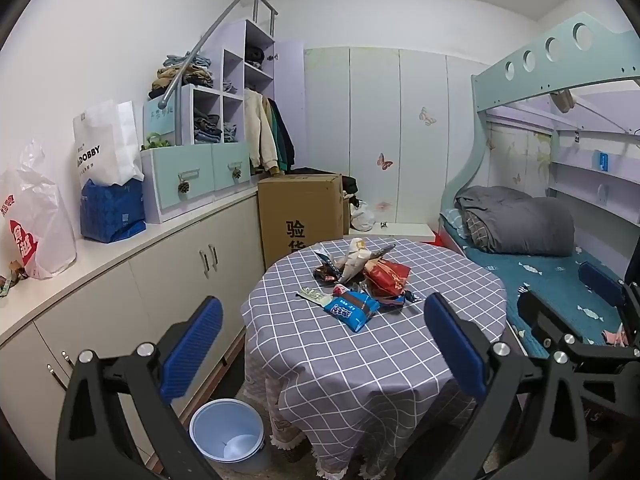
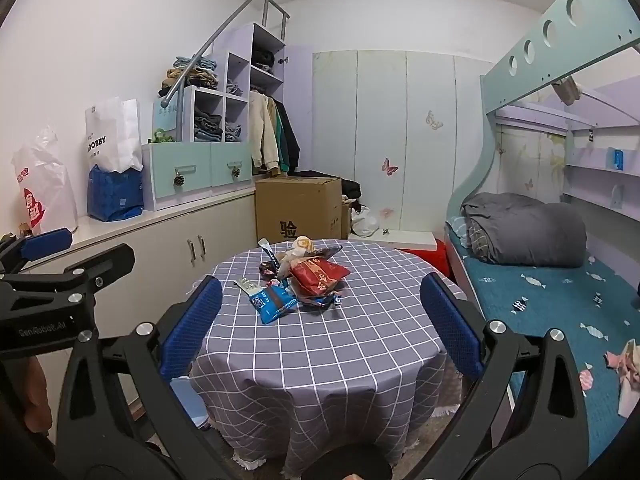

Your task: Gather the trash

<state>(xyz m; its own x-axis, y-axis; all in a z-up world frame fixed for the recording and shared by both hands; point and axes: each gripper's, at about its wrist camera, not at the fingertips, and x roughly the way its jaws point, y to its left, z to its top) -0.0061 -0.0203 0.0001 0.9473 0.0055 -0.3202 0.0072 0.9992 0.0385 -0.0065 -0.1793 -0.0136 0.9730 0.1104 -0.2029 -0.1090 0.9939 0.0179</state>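
Observation:
A pile of snack wrappers sits at the far middle of a round table [image 1: 360,360] [image 2: 320,360] with a grey checked cloth: a blue wrapper [image 1: 352,309] [image 2: 274,303], a red bag [image 1: 388,276] [image 2: 318,275], a beige paper cone [image 1: 354,262] and smaller wrappers. A light blue bin [image 1: 227,429] stands on the floor left of the table; its edge shows in the right wrist view [image 2: 188,400]. My left gripper [image 1: 324,356] is open and empty, short of the table's near edge. My right gripper [image 2: 320,334] is open and empty, over the table's near part.
A white cabinet counter [image 1: 132,240] along the left wall holds bags and drawers. A cardboard box [image 1: 300,212] stands behind the table. A bunk bed [image 1: 560,272] with a grey duvet is on the right; crumpled paper [image 2: 628,368] lies on its mattress.

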